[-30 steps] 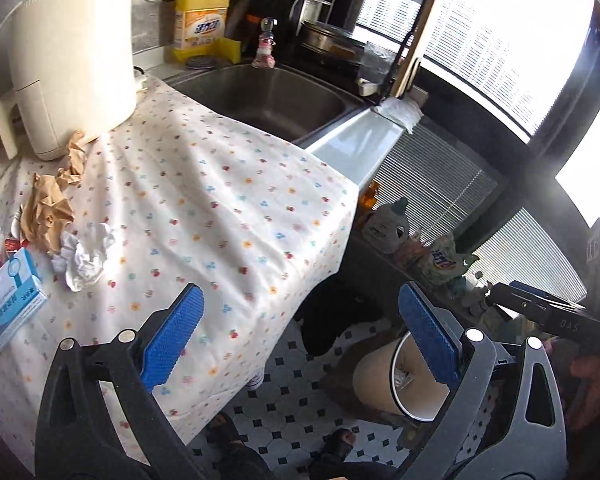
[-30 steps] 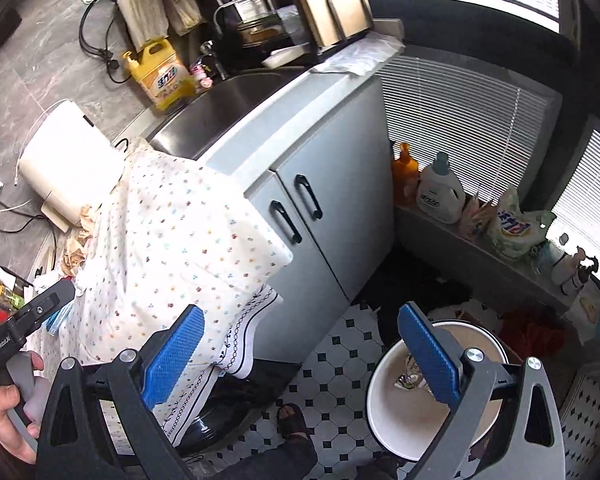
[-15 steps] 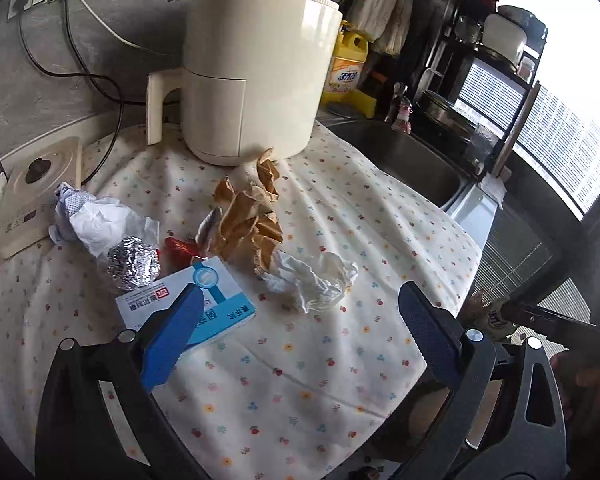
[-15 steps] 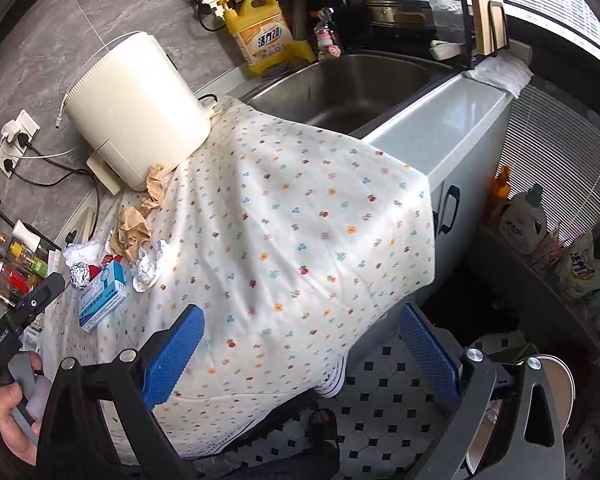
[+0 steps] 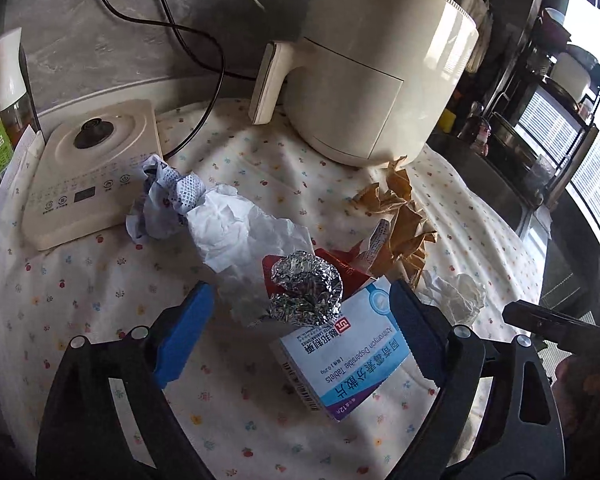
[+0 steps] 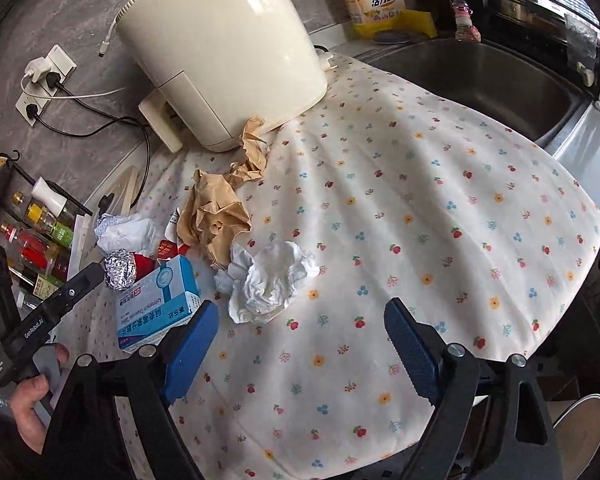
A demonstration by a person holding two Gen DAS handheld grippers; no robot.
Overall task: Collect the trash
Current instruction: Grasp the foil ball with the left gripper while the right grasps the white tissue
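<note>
Foil ball [image 5: 306, 288] between spread left tool [image 5: 296, 336] tips.

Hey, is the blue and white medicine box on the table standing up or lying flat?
Lying flat: the medicine box rests on a broad face, label upward.

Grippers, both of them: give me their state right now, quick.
Left gripper: open, holding nothing, above the foil ball and medicine box.
Right gripper: open, empty, near the white tissue.
</note>
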